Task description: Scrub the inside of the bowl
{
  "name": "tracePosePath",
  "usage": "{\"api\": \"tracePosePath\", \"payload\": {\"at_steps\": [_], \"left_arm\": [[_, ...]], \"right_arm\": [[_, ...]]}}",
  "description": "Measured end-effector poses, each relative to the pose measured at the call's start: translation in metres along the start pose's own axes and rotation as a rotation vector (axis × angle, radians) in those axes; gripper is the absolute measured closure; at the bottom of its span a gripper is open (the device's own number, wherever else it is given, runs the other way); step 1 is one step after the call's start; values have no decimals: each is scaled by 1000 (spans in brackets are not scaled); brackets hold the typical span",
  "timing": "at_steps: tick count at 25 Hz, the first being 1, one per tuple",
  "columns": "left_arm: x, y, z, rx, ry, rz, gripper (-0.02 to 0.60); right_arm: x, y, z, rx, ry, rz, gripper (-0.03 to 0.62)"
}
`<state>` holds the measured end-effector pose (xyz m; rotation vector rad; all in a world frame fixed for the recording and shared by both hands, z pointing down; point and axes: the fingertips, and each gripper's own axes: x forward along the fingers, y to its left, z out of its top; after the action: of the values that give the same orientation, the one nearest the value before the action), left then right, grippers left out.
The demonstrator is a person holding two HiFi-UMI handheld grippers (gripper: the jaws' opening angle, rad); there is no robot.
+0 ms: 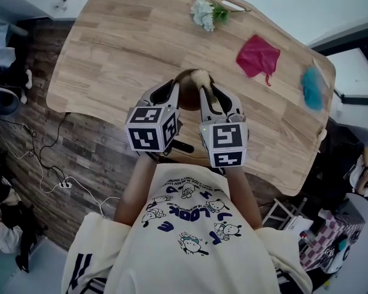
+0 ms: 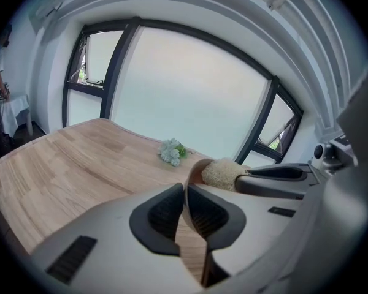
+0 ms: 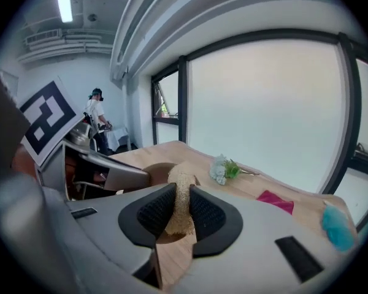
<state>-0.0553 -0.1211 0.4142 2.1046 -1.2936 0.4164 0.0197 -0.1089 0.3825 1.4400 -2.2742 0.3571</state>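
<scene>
A brown wooden bowl (image 1: 189, 97) stands near the table's front edge, mostly hidden by both grippers. My left gripper (image 1: 173, 90) is shut on the bowl's rim (image 2: 194, 169), whose thin wall runs between the pads. In my right gripper (image 1: 208, 95), shut on it, is a tan loofah scrubber (image 3: 181, 185), and the scrubber's far end reaches over the bowl (image 3: 154, 170). From the left gripper view the scrubber (image 2: 222, 173) shows just past the rim, with the right gripper's finger (image 2: 282, 174) beside it.
On the wooden table (image 1: 122, 48) lie a pale flower sprig (image 1: 205, 11) at the back, a red cloth (image 1: 257, 57) to the right and a blue fluffy thing (image 1: 311, 87) near the right edge. A person stands far off (image 3: 97, 118).
</scene>
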Motion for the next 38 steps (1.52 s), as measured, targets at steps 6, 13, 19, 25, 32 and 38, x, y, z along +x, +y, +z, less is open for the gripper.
{"api": "tracePosePath", "payload": {"at_steps": [6,13,19,25,32,38], "left_arm": [[-2,-11,7,51,-14,-38,532],[-2,-11,13,91,-24,-56,528],[-2,-16,20,149,-16,-90,527],[-2,-13,24,171,-5,-117,528],[2,-12,22,198,46,-183,529],[5,-12,20,215,92,-218,529]], "right_arm": [[9,13,-7,-127,52,13,533],[16,25,-9,-152,92,112,533],[17,42,-12,-233,122,204,533],[17,50,-12,-326,133,293,534],[13,55,-15,-351,147,434,534],[9,61,-21,-430,185,506,534]]}}
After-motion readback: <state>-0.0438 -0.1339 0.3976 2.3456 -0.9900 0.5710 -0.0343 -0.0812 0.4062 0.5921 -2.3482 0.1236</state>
